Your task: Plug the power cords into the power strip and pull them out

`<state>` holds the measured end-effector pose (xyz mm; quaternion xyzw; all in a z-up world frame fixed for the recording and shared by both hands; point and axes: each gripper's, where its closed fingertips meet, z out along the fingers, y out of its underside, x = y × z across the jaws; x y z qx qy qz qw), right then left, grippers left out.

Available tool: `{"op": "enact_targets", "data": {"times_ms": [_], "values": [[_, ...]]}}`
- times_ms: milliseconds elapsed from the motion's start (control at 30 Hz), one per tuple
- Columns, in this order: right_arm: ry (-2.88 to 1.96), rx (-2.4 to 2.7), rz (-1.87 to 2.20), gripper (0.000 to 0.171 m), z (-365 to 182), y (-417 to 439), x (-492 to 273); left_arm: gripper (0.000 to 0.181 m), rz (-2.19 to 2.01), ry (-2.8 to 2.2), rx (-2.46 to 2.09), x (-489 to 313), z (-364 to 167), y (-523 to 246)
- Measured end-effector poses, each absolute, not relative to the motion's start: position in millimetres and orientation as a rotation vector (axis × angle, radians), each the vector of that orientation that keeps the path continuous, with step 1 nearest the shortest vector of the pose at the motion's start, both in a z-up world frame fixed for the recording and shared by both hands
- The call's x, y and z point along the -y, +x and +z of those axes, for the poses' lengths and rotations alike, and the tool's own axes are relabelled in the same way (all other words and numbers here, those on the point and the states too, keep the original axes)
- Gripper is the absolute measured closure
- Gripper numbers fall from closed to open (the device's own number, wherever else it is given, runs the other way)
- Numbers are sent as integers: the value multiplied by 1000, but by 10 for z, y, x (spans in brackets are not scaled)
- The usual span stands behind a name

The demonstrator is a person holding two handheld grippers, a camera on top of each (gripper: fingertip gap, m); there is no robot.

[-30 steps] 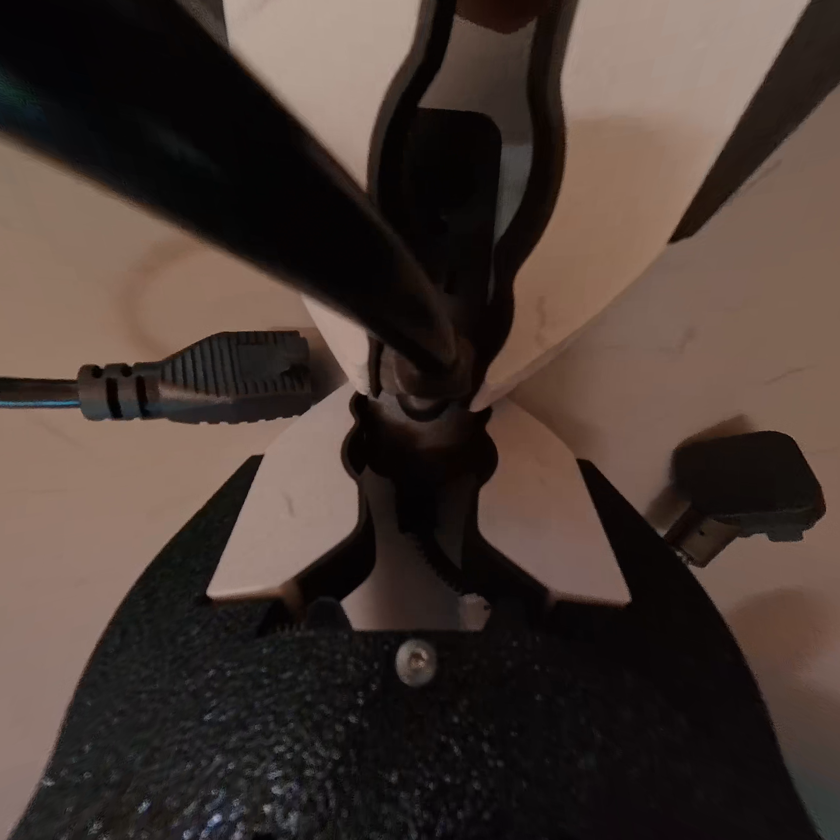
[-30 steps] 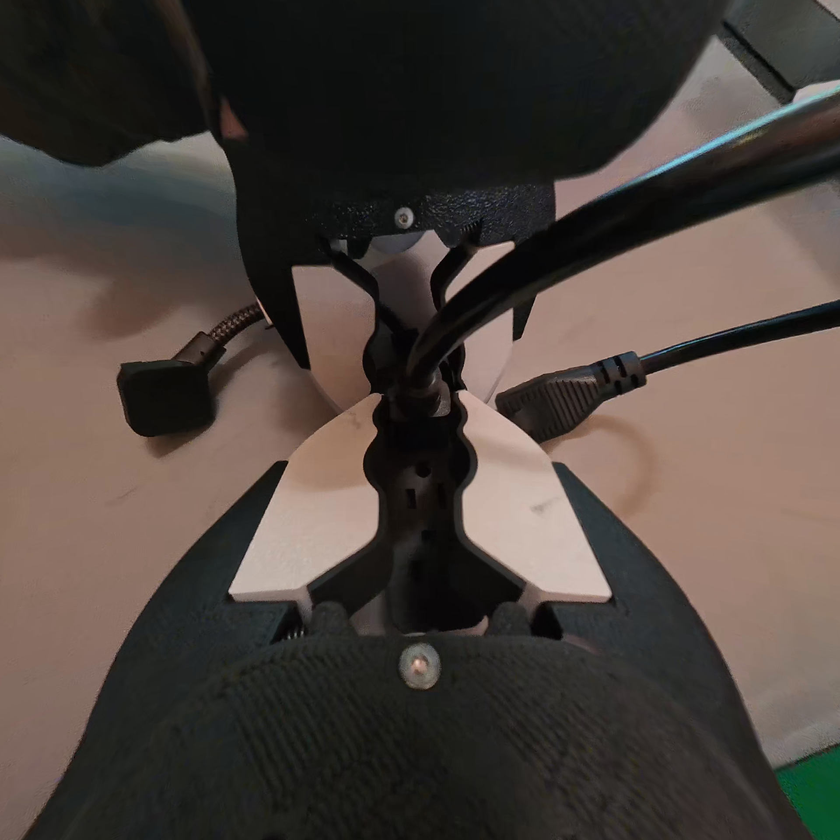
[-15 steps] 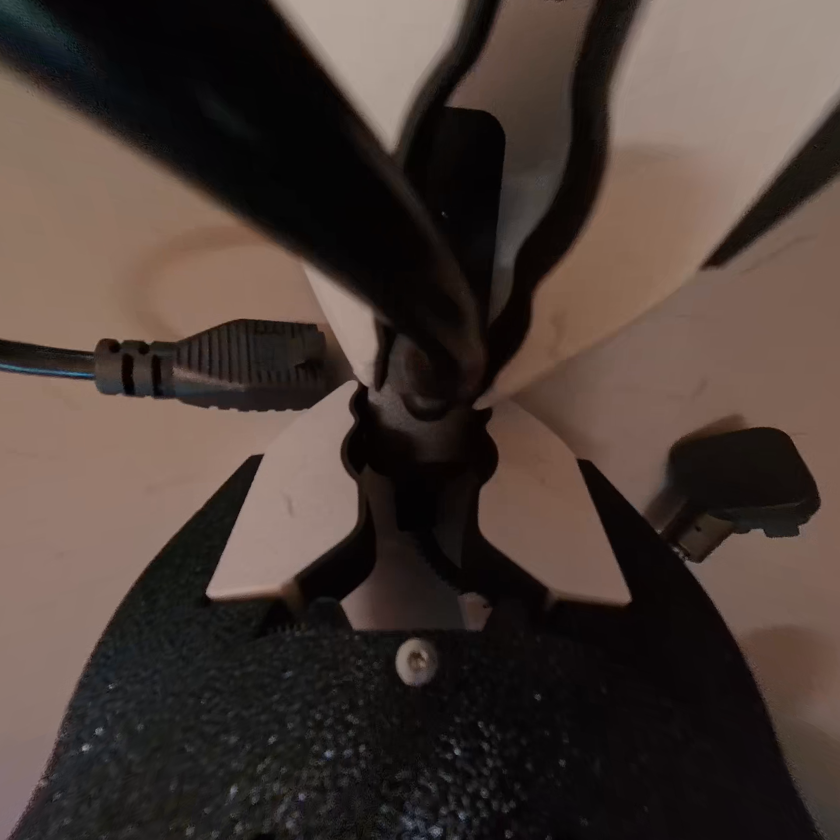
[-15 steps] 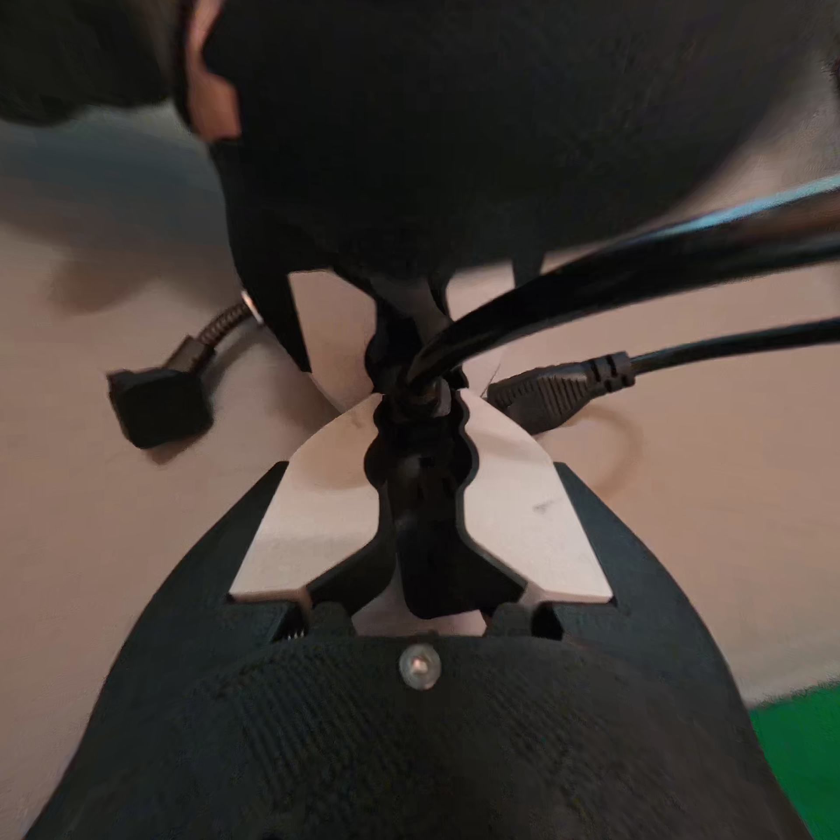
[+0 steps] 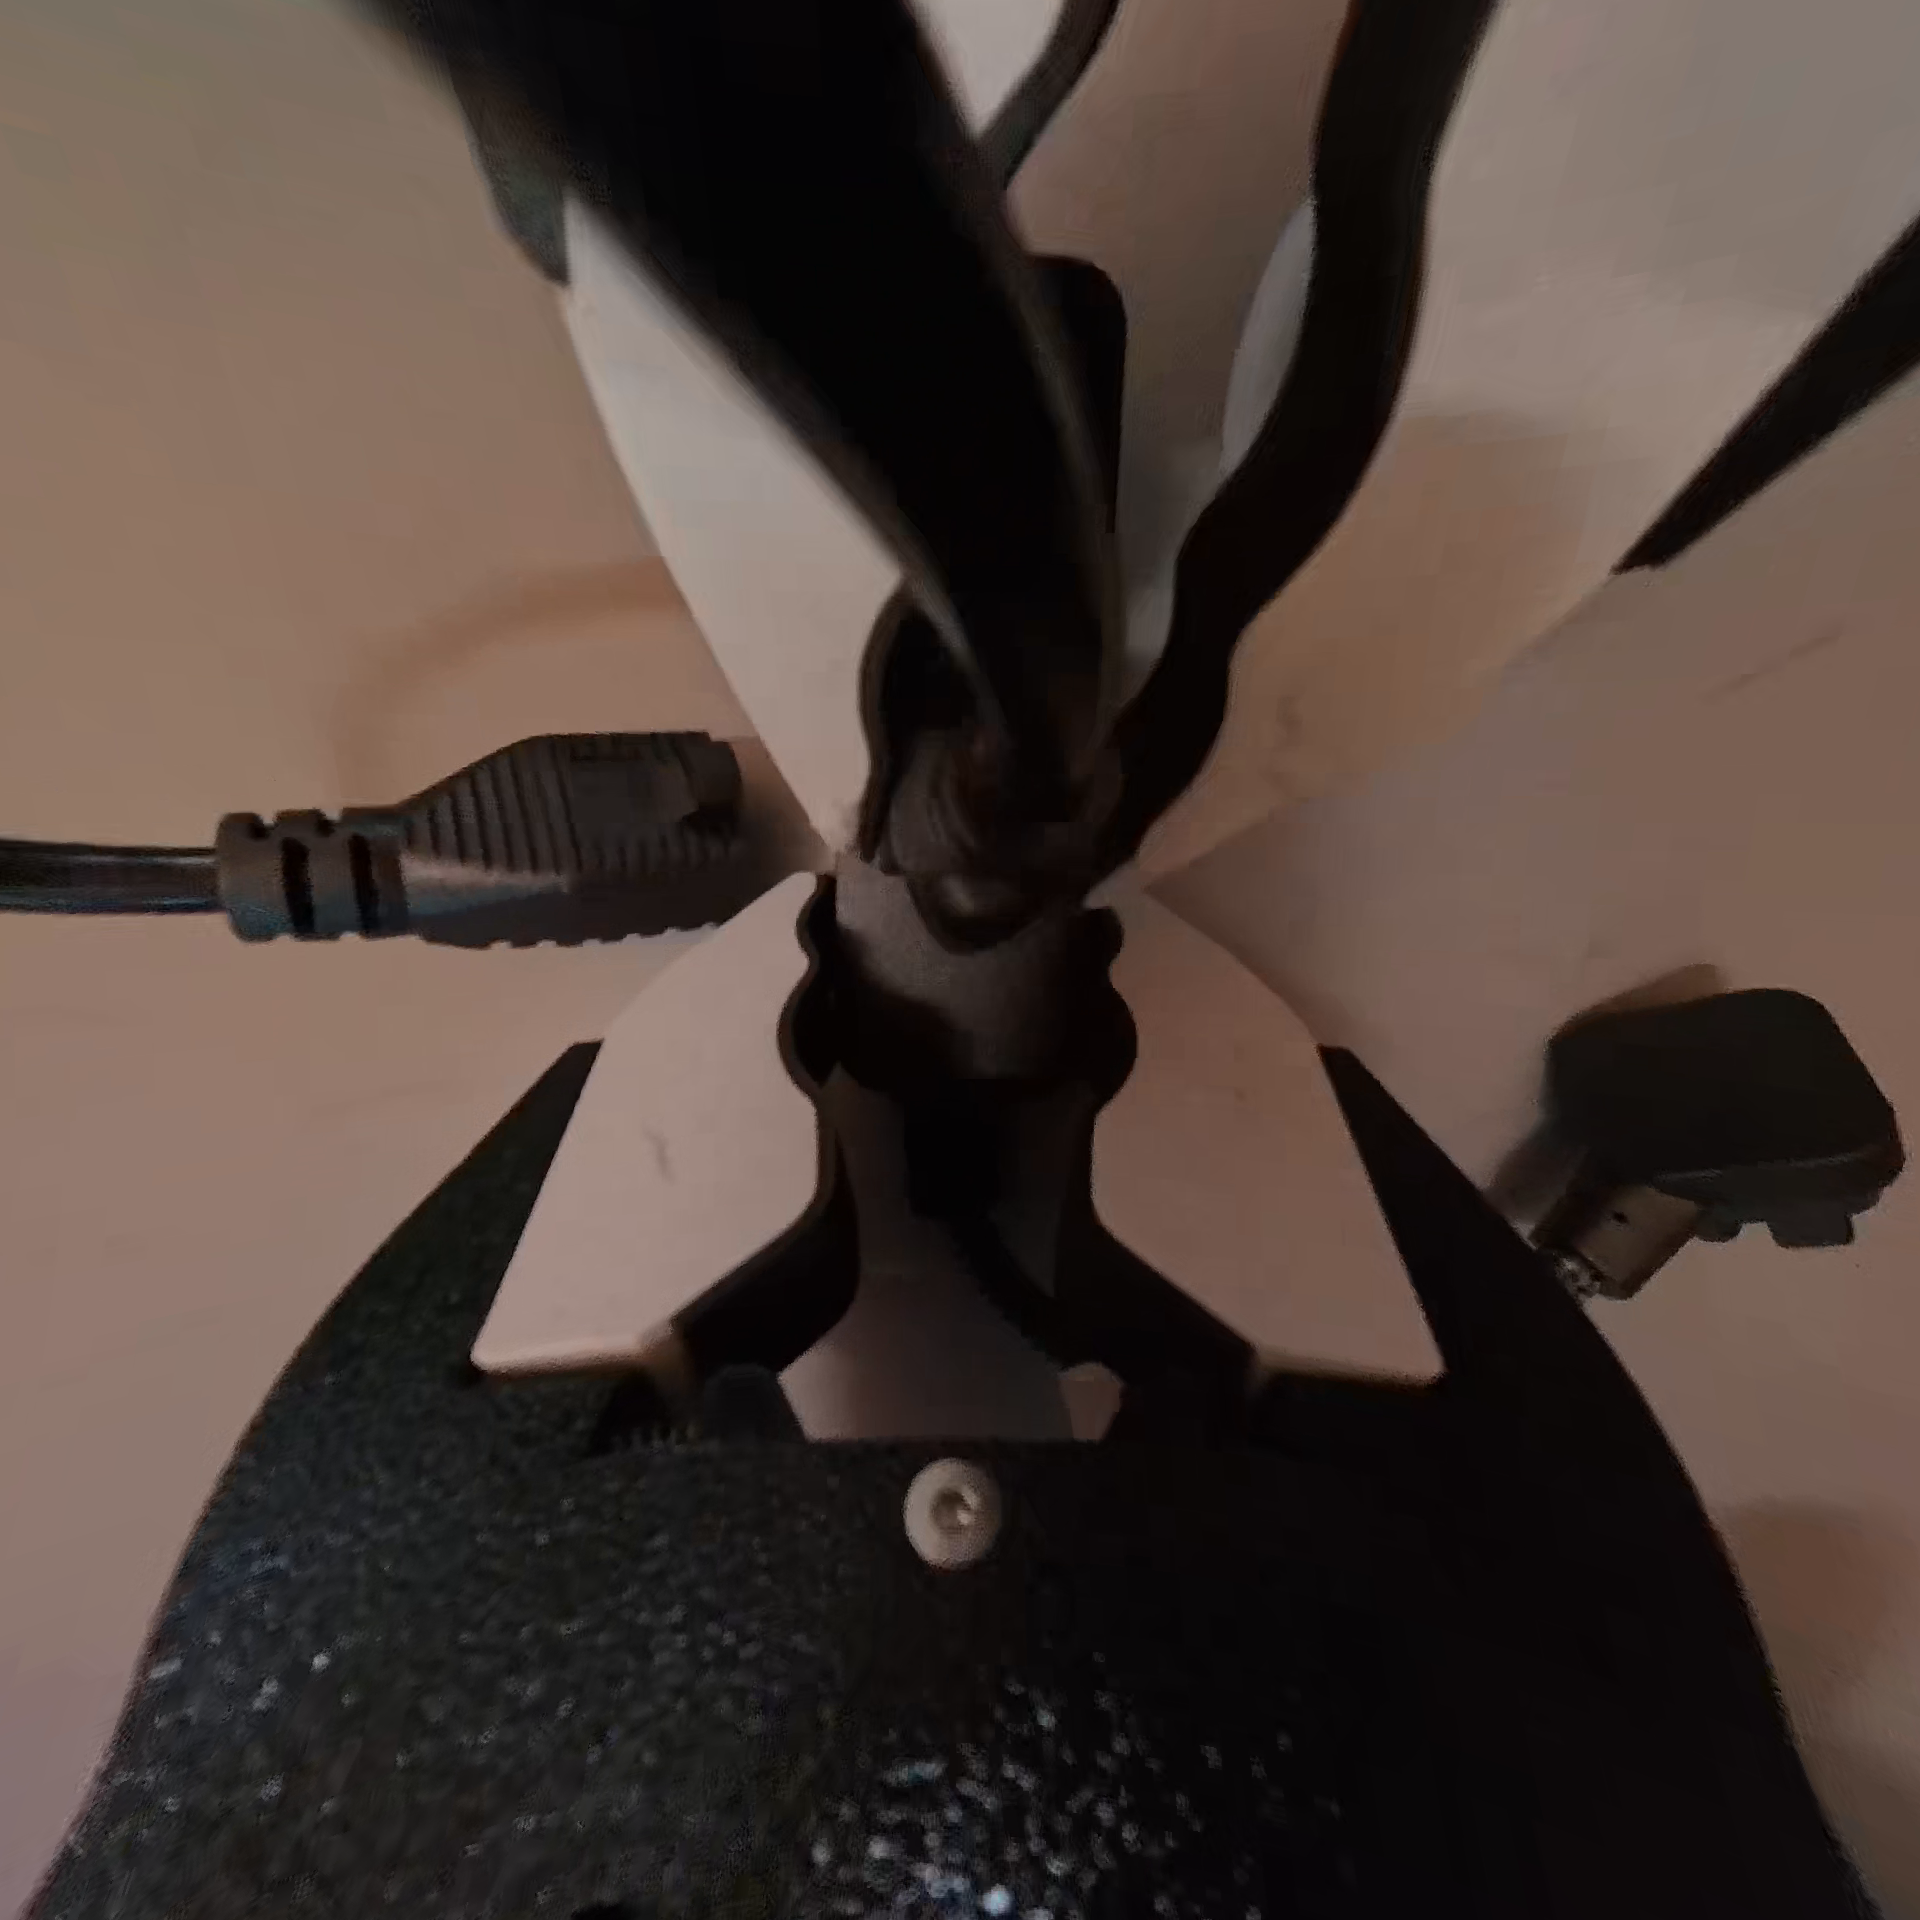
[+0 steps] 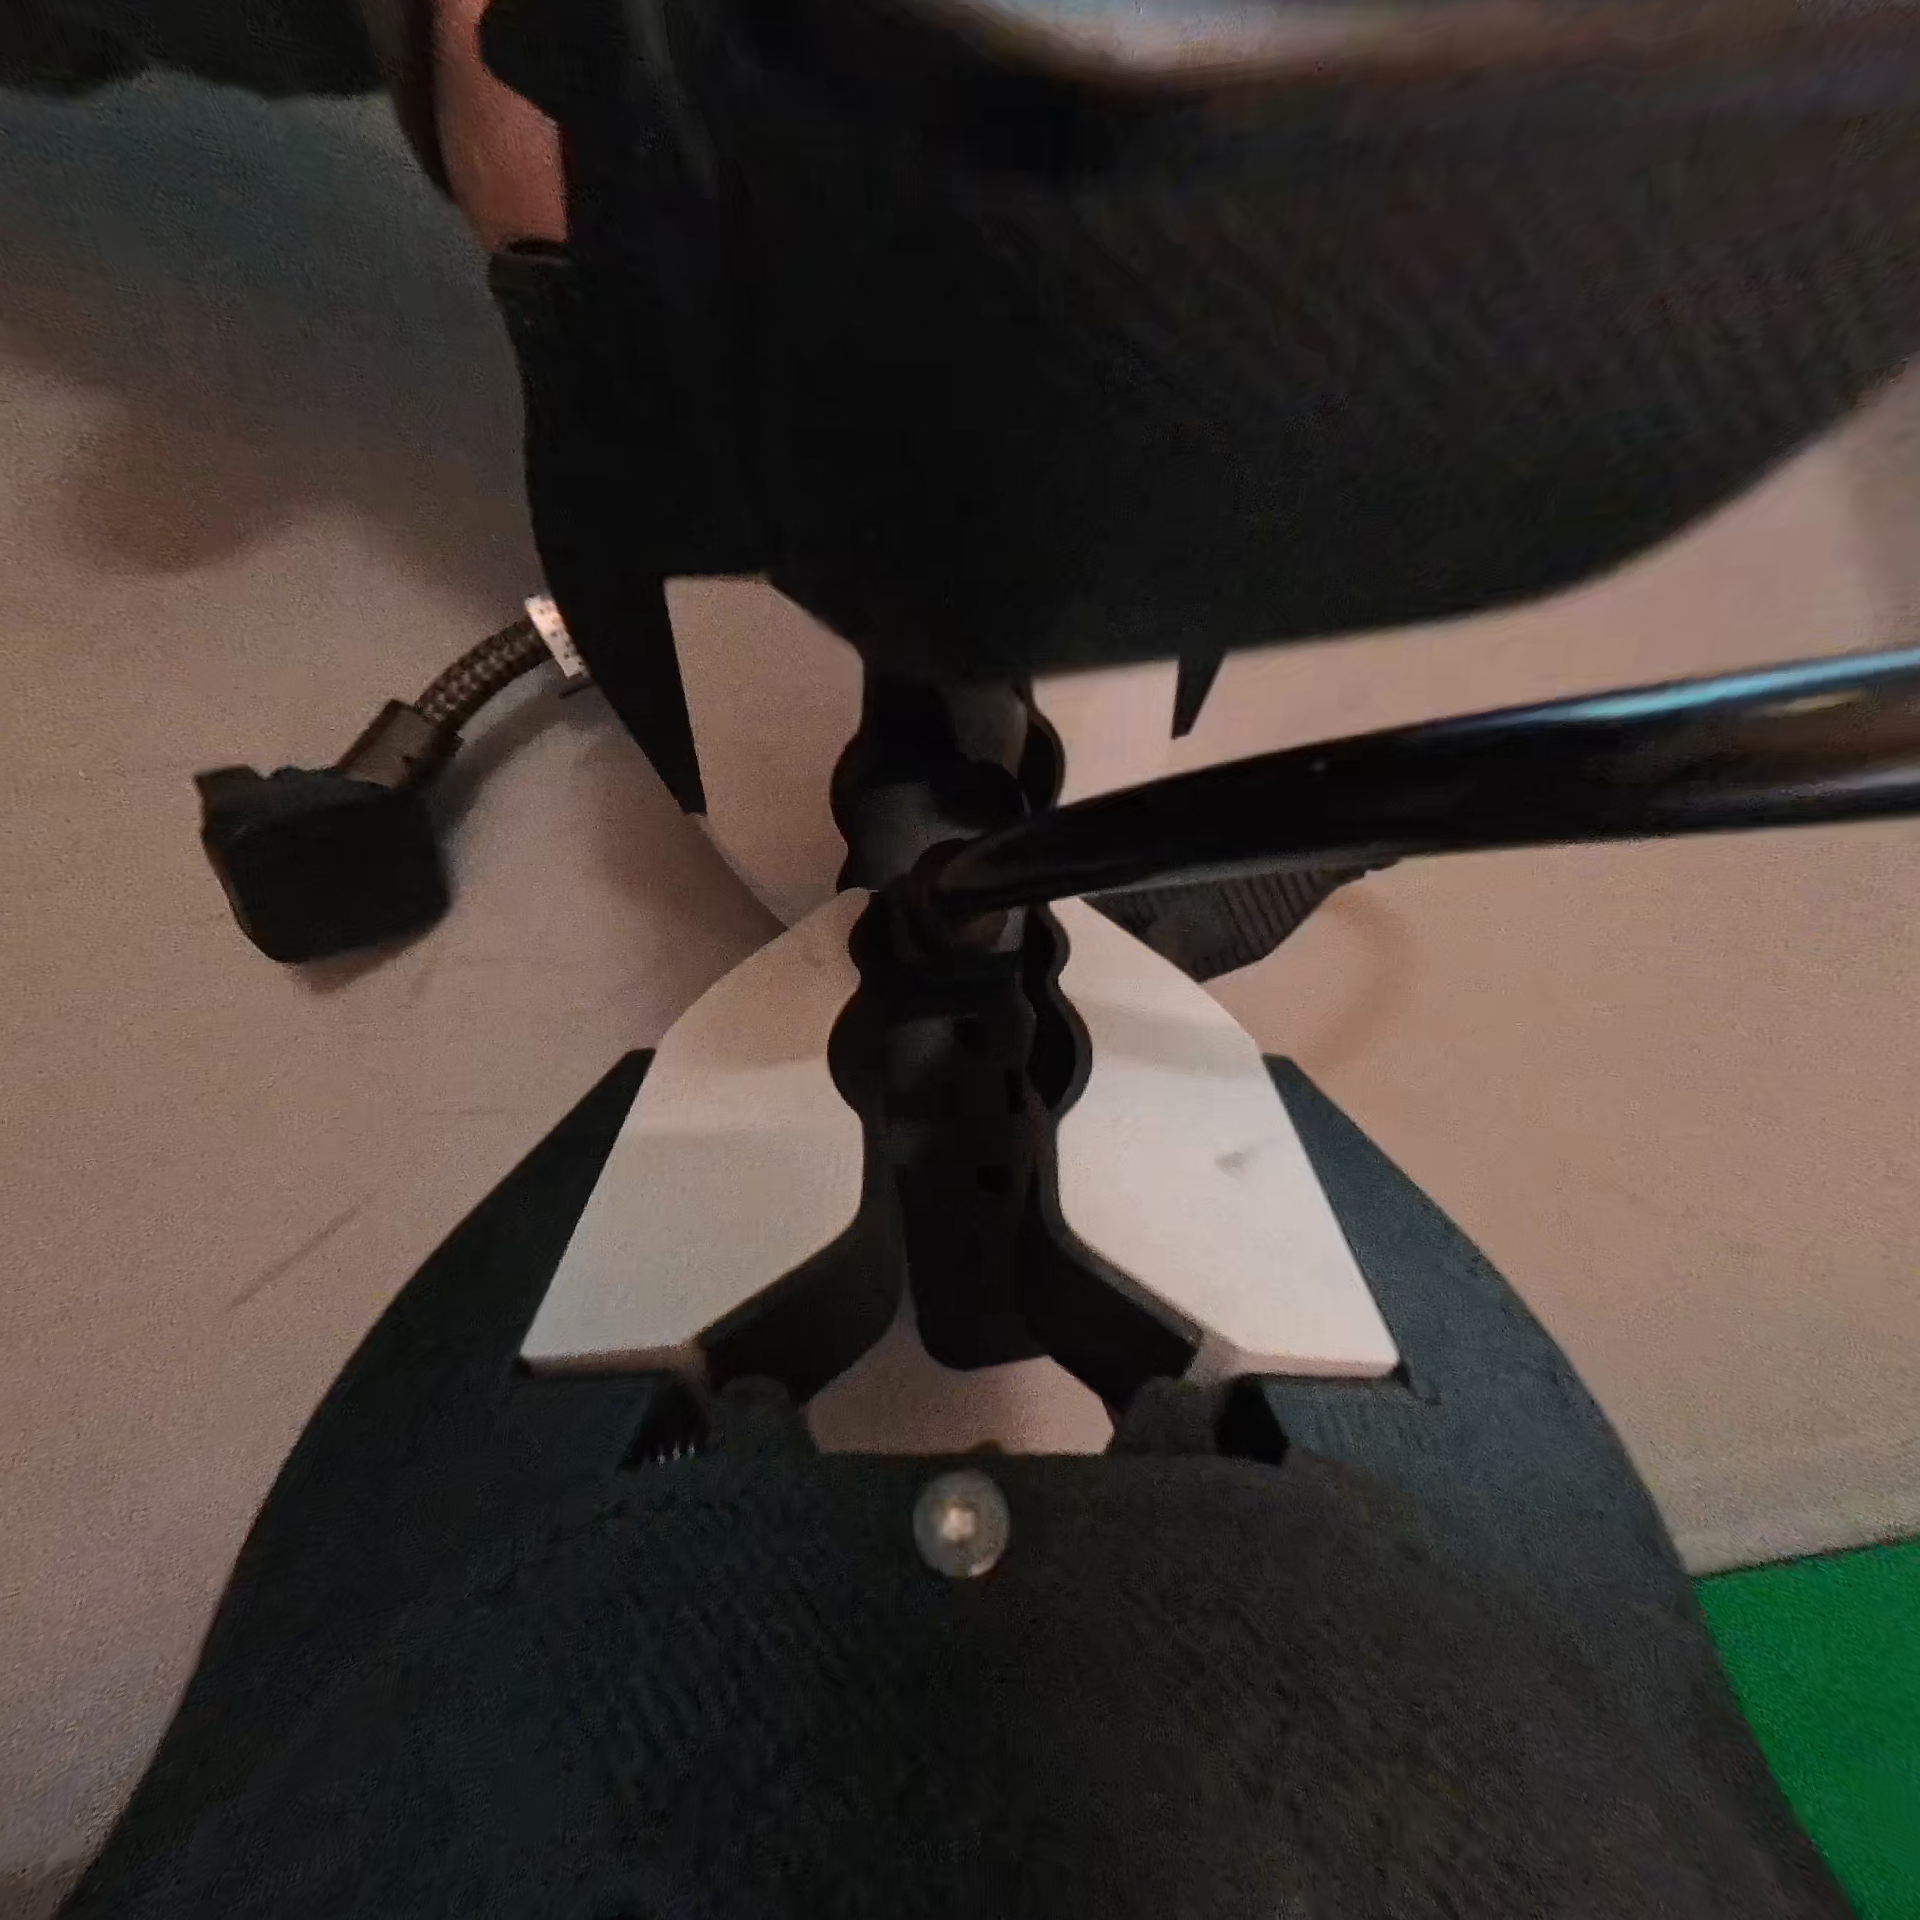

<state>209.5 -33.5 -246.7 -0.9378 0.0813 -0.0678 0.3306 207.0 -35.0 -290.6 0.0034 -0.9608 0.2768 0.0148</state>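
My left gripper (image 5: 961, 920) is shut on a black plug (image 5: 956, 1018), whose thick black cord (image 5: 831, 312) rises blurred to the upper left. My right gripper (image 6: 951, 935) faces it tip to tip and is shut on the black power strip (image 6: 966, 1143), which shows socket holes between the white pads (image 6: 727, 1164). In the right wrist view the cord (image 6: 1455, 758) runs off right from the fingertips, and the left gripper (image 6: 945, 800) fills the top. In the left wrist view the right gripper's white fingers (image 5: 727, 499) hold the strip (image 5: 1086, 416). The joint between plug and strip is hidden.
A loose grey-black cord connector (image 5: 561, 831) lies on the beige table (image 5: 208, 1143) left of the grippers; it also shows in the right wrist view (image 6: 1226, 914). A black angled plug (image 5: 1714, 1122) on a braided cable (image 6: 468, 686) lies on the other side. A green patch (image 6: 1829, 1714) borders the table. The tips of one gripper are about 4 cm away from the tips of the other.
Both grippers stay clamped. The thick cord has swung more upright in the left wrist view and flatter in the right wrist view. The two grippers look closer together.
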Motion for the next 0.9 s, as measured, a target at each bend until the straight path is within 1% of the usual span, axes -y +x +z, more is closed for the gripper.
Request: {"op": "enact_targets", "data": {"times_ms": [67,167,300,500,667,733,833,900], "values": [[-2426,-258,-163,145,-2460,2104,310,136,879,32,2975,338,-2904,2082],[-2514,-141,-213,145,-2448,2014,274,136,862,-75,2951,308,-2901,2006],[-2411,-238,-17,145,-2444,2107,299,137,857,27,2974,314,-2897,2042],[-2356,-306,102,146,-2436,2156,276,137,896,102,2929,285,-2885,2059],[-2543,-113,-145,146,-2408,2105,210,136,877,12,2995,268,-2899,2092],[-2543,-98,-132,146,-2407,2115,210,136,894,33,2993,267,-2900,2097],[-2410,-245,-24,146,-2409,2212,211,136,926,126,2981,257,-2901,2147],[-2387,-284,-60,147,-2399,2209,186,136,971,158,2957,252,-2901,2161]]}}
